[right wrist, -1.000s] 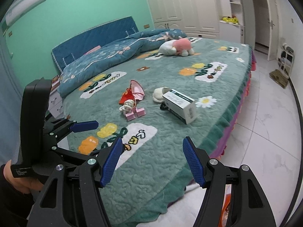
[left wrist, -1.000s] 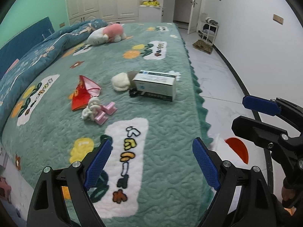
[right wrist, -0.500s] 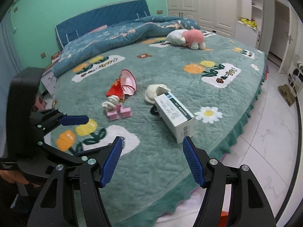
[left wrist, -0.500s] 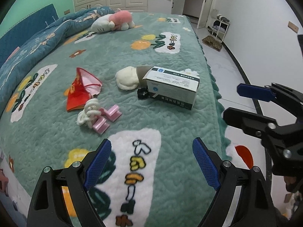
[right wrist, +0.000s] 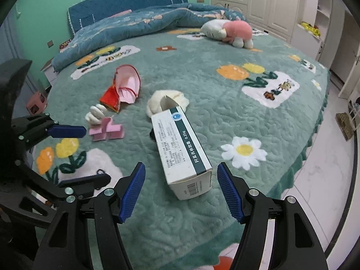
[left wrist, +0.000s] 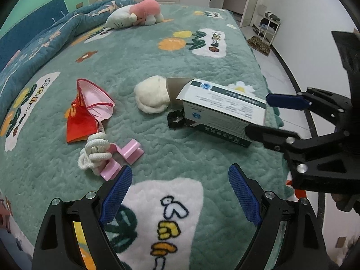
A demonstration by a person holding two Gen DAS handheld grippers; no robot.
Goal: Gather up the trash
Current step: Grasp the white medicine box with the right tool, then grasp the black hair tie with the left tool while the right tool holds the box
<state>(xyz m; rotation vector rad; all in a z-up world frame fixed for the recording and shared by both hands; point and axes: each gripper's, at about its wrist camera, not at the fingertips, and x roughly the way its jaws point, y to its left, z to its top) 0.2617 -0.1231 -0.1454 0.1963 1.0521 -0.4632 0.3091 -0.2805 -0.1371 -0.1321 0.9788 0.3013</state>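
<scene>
A white and green medicine box (right wrist: 180, 153) (left wrist: 222, 114) lies on the green bedspread near its edge. Behind it sits a crumpled white wad (left wrist: 151, 94) (right wrist: 157, 99) and a small black piece (left wrist: 176, 119). Further left lie a red and pink paper wrapper (left wrist: 88, 110) (right wrist: 123, 87) and a white rope with pink plastic pieces (left wrist: 108, 155) (right wrist: 103, 126). My right gripper (right wrist: 181, 190) is open, its fingers either side of the box's near end, apart from it. My left gripper (left wrist: 177, 193) is open over bare bedspread, just short of the pink pieces.
A pink and white plush toy (left wrist: 137, 14) (right wrist: 229, 31) and a rumpled blue quilt (right wrist: 139, 24) lie at the far side of the bed. White tiled floor (right wrist: 315, 175) runs along the bed's right edge. Wardrobes and a doorway stand behind.
Both grippers have come forward and lower toward the bed. The box now lies between the right gripper's fingers, and the rope and pink pieces are close to the left gripper's fingertip. Both stay open.
</scene>
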